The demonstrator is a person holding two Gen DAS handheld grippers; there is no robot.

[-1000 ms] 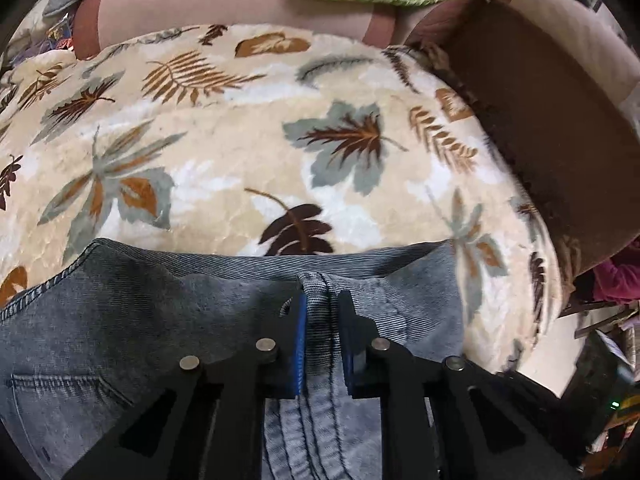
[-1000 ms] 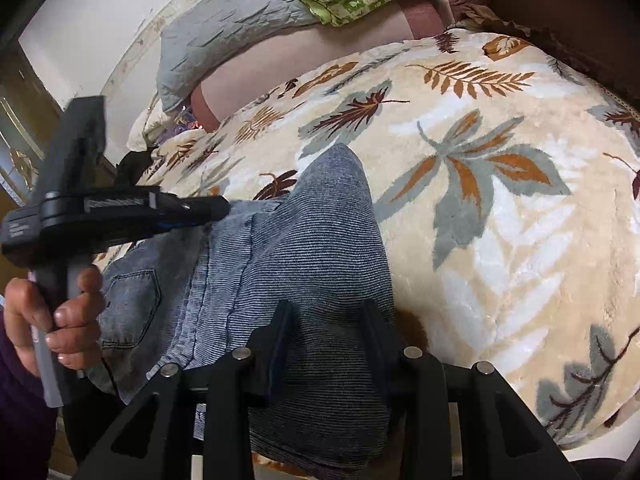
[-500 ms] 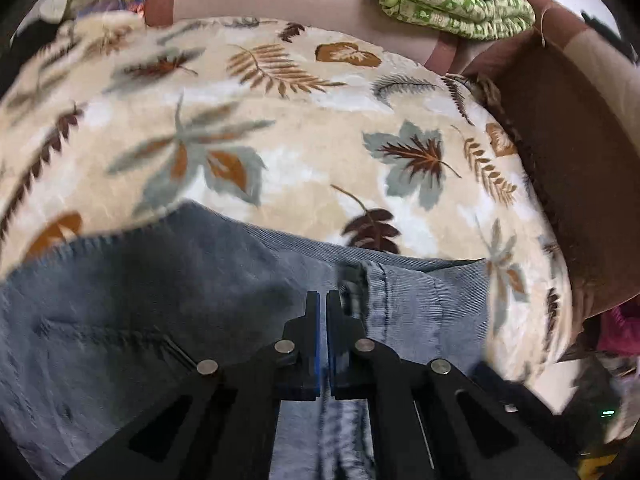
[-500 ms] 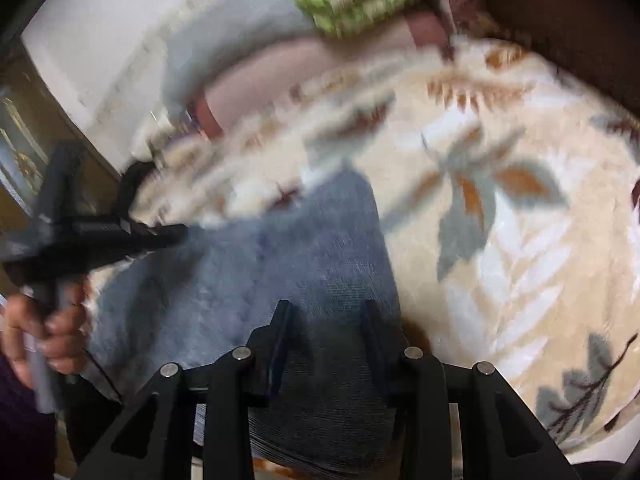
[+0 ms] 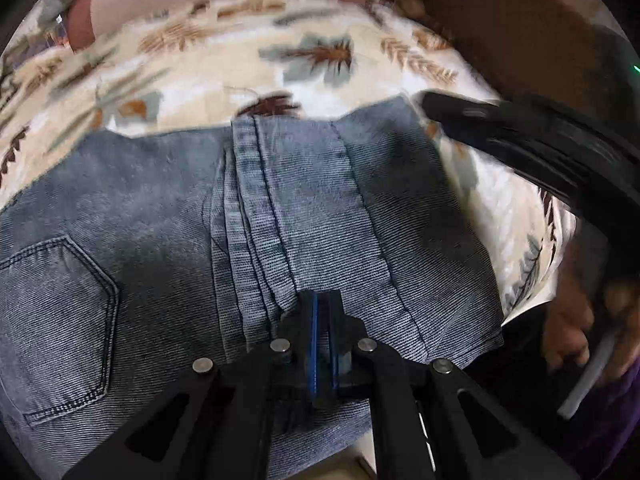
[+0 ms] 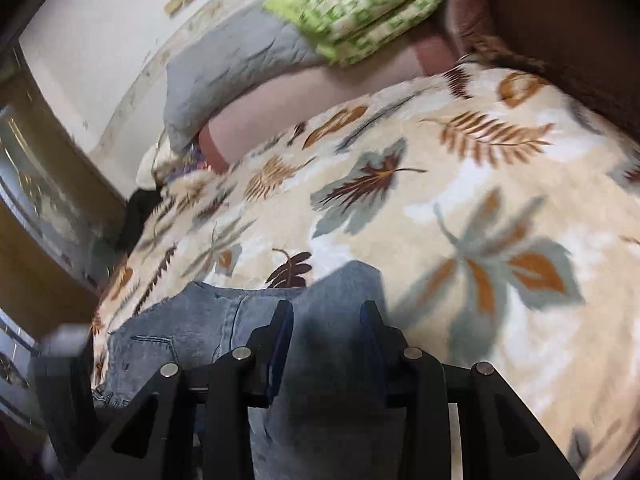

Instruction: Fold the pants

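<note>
- The pants [image 5: 168, 248], grey-blue denim, lie folded on the leaf-print blanket [image 5: 168, 64] at its near edge; in the left wrist view a back pocket [image 5: 52, 320] sits at the far left.
- Their stitched seam [image 5: 256, 208] runs from the near edge straight away from the camera, ending at the far fold line where bare blanket begins.
- The folded bundle's long axis runs left to right across this view, with its right end close beside the blanket's edge.
- The left gripper [image 5: 326, 336] has its two fingers pressed nearly together just right of the seam; whether cloth is pinched between them I cannot tell.
- Further right, the right gripper [image 5: 520, 128] reaches in blurred above the blanket, the person's hand [image 5: 576, 328] below it.
- In the right wrist view the right gripper [image 6: 326, 320] has its fingers spread apart over a raised denim fold.
- Beyond the blanket lie a grey pillow [image 6: 240, 64] and, to its right, a green patterned cloth [image 6: 360, 4].
</note>
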